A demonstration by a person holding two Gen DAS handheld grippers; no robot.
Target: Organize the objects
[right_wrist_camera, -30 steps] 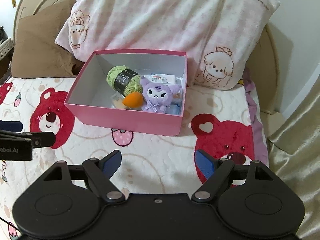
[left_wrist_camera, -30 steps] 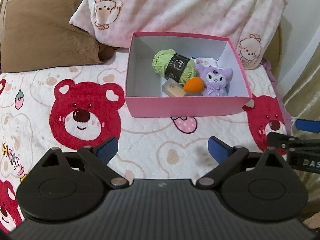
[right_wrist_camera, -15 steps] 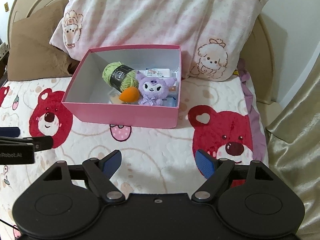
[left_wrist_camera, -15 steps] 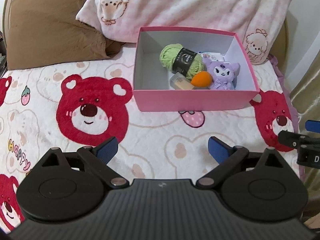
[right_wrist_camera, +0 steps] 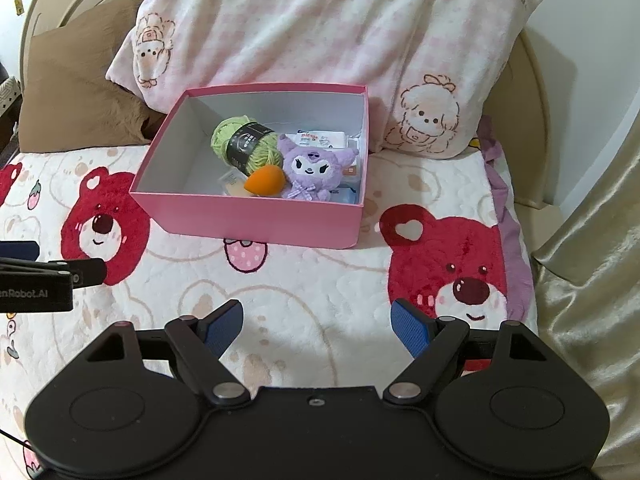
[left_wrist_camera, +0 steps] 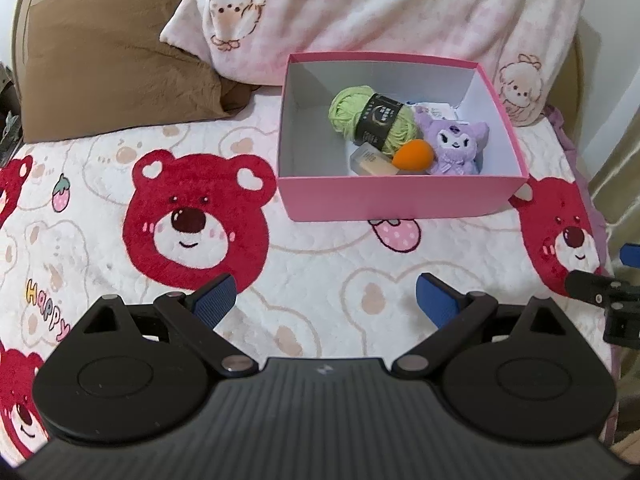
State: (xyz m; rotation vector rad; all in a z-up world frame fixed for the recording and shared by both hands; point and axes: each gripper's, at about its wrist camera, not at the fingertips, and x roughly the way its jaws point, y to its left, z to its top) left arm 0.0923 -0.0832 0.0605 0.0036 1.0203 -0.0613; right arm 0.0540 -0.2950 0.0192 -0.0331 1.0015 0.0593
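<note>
so both grippers were just hanging over the bed with nothing in them. the left gripper [left_wrist_camera: 326, 300] had its blue pads spread wide apart over the blanket [left_wrist_camera: 320, 280], and the right gripper [right_wrist_camera: 318, 322] was spread the same way, only blanket between its fingers too. each one showed up at the edge of the other's view, and the side of the left one read "nrobot.ai" in white with the start cut off

the pink box [right_wrist_camera: 256, 220] sat on the blanket up against the pink pillow [right_wrist_camera: 320, 32], lid off, everything piled toward its right half. inside was a green yarn ball [right_wrist_camera: 224, 140] with a black band round it, gold print on the band but too small to read. leaning on it was a purple plush [right_wrist_camera: 312, 172], with an orange sponge [right_wrist_camera: 266, 180] touching its left side. behind the plush was a white packet [right_wrist_camera: 320, 139] with red writing i couldn't make out, and under the sponge a pale bottle [left_wrist_camera: 370, 162] lying flat, label too blurry

the blanket had red bears, strawberries and "happy" in coloured letters near the left edge in the left view. the pink pillow had "have good" stitched by its top right corner, roughly, it was tiny. a brown pillow [left_wrist_camera: 112, 52] sat left of the pink one
</note>
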